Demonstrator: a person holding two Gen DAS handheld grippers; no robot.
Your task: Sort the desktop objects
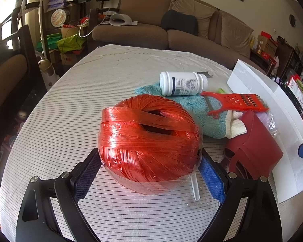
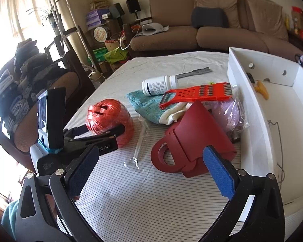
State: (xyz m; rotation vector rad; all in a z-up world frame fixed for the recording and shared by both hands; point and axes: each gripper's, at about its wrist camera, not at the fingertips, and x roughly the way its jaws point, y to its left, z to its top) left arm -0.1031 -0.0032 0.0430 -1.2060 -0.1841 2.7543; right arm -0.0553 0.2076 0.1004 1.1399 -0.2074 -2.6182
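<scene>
A red ball of plastic twine (image 1: 149, 141) sits on the striped tablecloth between the pads of my left gripper (image 1: 149, 173), whose jaws press its two sides. It also shows in the right wrist view (image 2: 109, 119), with the left gripper (image 2: 103, 130) around it. My right gripper (image 2: 151, 173) is open and empty, just in front of a dark red folded plastic piece (image 2: 192, 139). Behind lie a white pill bottle (image 2: 159, 84), an orange grater (image 2: 196, 96) and a teal towel (image 2: 147, 104).
A white open box (image 2: 258, 100) stands at the right with a yellow item (image 2: 262, 89) inside. A bagged purple object (image 2: 230, 113) leans by it. A clear plastic stick (image 2: 140, 139) lies mid-table. A grey tool (image 2: 194, 72) lies at the back. Sofa and chairs surround the table.
</scene>
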